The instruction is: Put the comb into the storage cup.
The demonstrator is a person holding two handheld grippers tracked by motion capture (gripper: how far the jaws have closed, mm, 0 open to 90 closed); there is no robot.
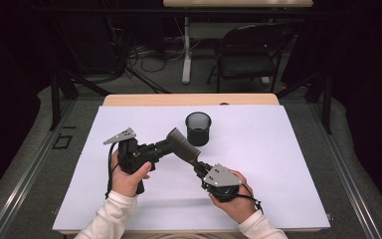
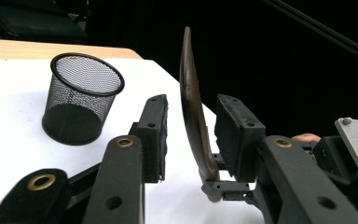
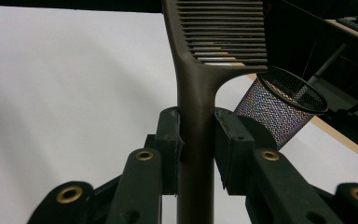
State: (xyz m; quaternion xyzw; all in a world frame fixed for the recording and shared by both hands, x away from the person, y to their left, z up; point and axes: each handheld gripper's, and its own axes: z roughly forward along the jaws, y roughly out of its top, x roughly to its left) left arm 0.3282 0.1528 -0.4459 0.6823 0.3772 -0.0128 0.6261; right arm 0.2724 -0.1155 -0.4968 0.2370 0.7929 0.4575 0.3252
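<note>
Brown plastic comb (image 1: 181,143), wide-toothed with a long handle, is held off the desk (image 1: 278,164) near its middle, a little toward the far edge. Right gripper (image 3: 196,140): fingers (image 3: 170,140) pinching the comb handle, toothed head pointing away from the hand. Left gripper (image 2: 191,135): fingers (image 2: 154,130) spread, one either side of the comb's thin edge, not touching it in the left gripper view.

Step in hand, as judged: a hand-over of the comb from right to left, or a two-handed steadying, ahead of dropping it into the cup. Left gripper is in position but has not closed.

Next move calls for: left fingers to close squarely on the comb body, then right fingers to let go only once that hold is firm. The blade is thin and slightly curved, so a skewed pinch could let it pivot.

Container: black wire-mesh pen cup (image 1: 198,128), upright, just beyond the comb head toward the far edge. Through its mesh and open mouth in the left gripper view (image 2: 81,95) nothing can be seen inside; it appears empty.
</note>
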